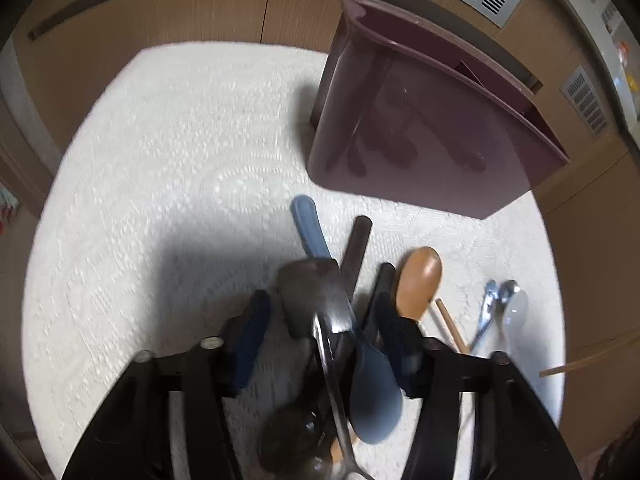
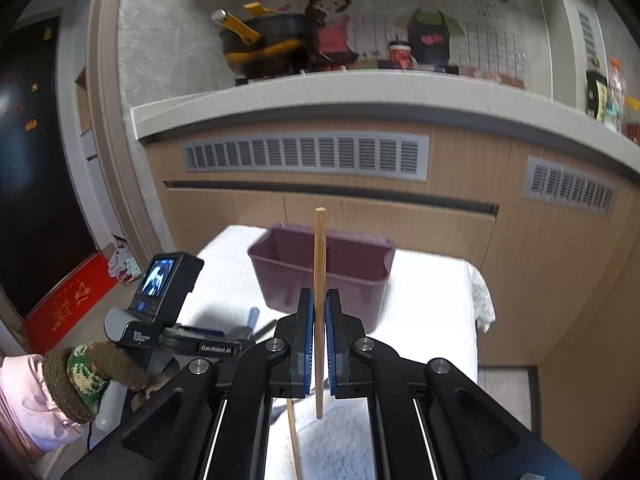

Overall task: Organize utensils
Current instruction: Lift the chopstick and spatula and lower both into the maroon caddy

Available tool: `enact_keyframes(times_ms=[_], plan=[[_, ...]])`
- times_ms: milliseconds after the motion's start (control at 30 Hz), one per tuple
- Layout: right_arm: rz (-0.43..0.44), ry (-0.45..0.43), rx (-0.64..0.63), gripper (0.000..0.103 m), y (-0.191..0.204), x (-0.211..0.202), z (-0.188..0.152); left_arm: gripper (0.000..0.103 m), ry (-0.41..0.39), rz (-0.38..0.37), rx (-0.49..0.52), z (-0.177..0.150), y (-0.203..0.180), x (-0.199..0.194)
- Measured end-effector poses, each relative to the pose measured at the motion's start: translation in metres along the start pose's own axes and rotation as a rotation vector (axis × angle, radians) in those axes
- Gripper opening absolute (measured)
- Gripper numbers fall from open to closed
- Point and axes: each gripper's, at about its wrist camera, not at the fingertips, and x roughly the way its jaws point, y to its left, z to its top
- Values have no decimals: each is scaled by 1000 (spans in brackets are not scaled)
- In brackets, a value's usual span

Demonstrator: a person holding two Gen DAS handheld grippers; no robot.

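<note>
A table covered with a white textured cloth (image 1: pixel 168 152) stands in front of light wooden kitchen cabinets (image 2: pixel 400 216) with grey vent grilles. Toward the far edge of the table sits a glossy plum-coloured plastic utensil caddy (image 1: pixel 420 148), upright and divided inside by a partition; the left wrist view shows nothing in the part of its interior that can be seen.

The left gripper (image 1: pixel 324 312) points steeply down over a heap of utensils near the table's near edge. Its blue-padded jaws stand partly apart on either side of the heap, and no pad is clearly pressing on anything. Between them lie a dark grey flat-bladed spatula with a light blue handle (image 1: pixel 312 296), a blue silicone spoon (image 1: pixel 374 396), a shiny metal utensil handle (image 1: pixel 332 364) and a dark round ladle head (image 1: pixel 288 444), piled across one another. Just beside the right-hand jaw rests a brown wooden spoon (image 1: pixel 420 280), and farther toward the table's right edge lie two small metal spoons (image 1: pixel 508 308), touching each other.

The right gripper (image 2: pixel 319 312) is clamped on a single pale wooden chopstick (image 2: pixel 319 264), held upright between its blue pads, with the caddy behind it. A second wooden chopstick (image 2: pixel 295 440) lies on the cloth below. A hand in a brown, green-patterned knitted glove (image 2: pixel 88 376) holds the left gripper's handle.
</note>
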Motion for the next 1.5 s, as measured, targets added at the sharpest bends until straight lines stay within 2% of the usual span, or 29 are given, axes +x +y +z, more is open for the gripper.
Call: enact_keyframes(times_ms=[67, 167, 333, 433, 533, 667, 767, 833, 900, 1100, 1200, 1500], plan=[[-1, 10, 9, 5, -2, 3, -5, 35, -37, -7, 25, -5, -2, -6], [13, 17, 21, 5, -5, 5, -11, 34, -161, -5, 89, -25, -9, -34], [3, 47, 12, 5, -2, 11, -20, 33, -334, -21, 129, -55, -13, -87], [3, 61, 18, 5, 0, 14, -26, 33, -442, -37, 146, -59, -18, -122], [8, 27, 22, 5, 0, 5, -15, 33, -552, -94, 180, -39, -24, -168], [-13, -124, -35, 5, 7, -26, 37, 33, -719, -160, 234, 3, -40, -232], [-21, -217, -75, 6, 10, -40, 79, 33, -877, -160, 253, 34, -51, -261], [-37, -253, -90, 5, 11, -38, 103, 33, -930, -148, 248, 51, -55, -263], [-61, -269, -99, 6, 11, -28, 118, 33, -939, -160, 255, 68, -58, -257], [-100, -246, -87, 6, 3, 15, 132, 33, -933, -100, 235, 101, -65, -213], [-94, -194, -67, 6, -3, 43, 127, 33, -915, -75, 234, 106, -67, -187], [-91, -67, -23, 6, -24, 115, 97, 33, -789, -56, 227, 118, -66, -109]])
